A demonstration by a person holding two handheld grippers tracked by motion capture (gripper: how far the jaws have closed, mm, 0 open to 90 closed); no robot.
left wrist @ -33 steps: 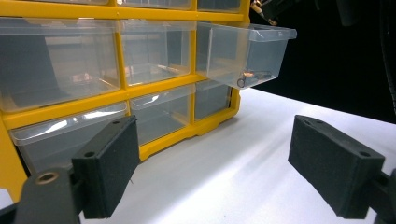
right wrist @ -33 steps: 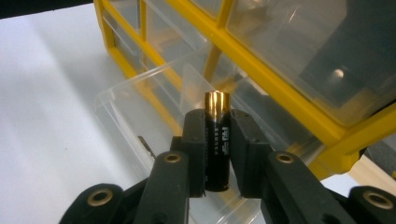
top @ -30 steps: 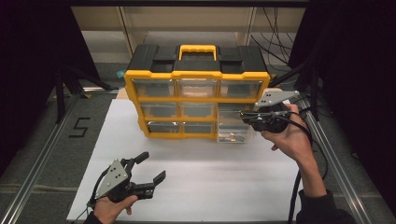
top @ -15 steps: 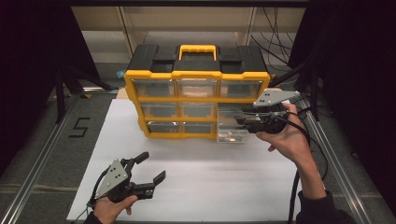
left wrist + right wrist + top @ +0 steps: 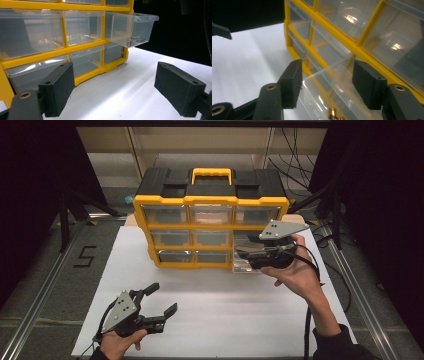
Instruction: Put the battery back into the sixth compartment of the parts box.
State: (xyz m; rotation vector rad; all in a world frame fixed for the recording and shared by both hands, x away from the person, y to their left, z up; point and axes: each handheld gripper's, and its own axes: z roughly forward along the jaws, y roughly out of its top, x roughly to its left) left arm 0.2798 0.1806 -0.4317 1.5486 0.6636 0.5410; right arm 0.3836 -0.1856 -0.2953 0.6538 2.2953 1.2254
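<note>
My right tool (image 5: 248, 254), jaws apart and empty, has dropped over the pulled-out clear drawer (image 5: 131, 27) at the organizer's (image 5: 210, 200) lower right; left tool (image 5: 161, 301) waits open, lower left.

dark room, white table top (image 5: 225, 310), grey floor with a "5" mark (image 5: 84, 256), metal rails (image 5: 37, 305)

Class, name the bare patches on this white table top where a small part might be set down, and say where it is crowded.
Free: white table top between the left gripper and right gripper; also its far-left strip. Crowded: the pulled-out clear plastic drawer of the yellow-and-black drawer organiser.
</note>
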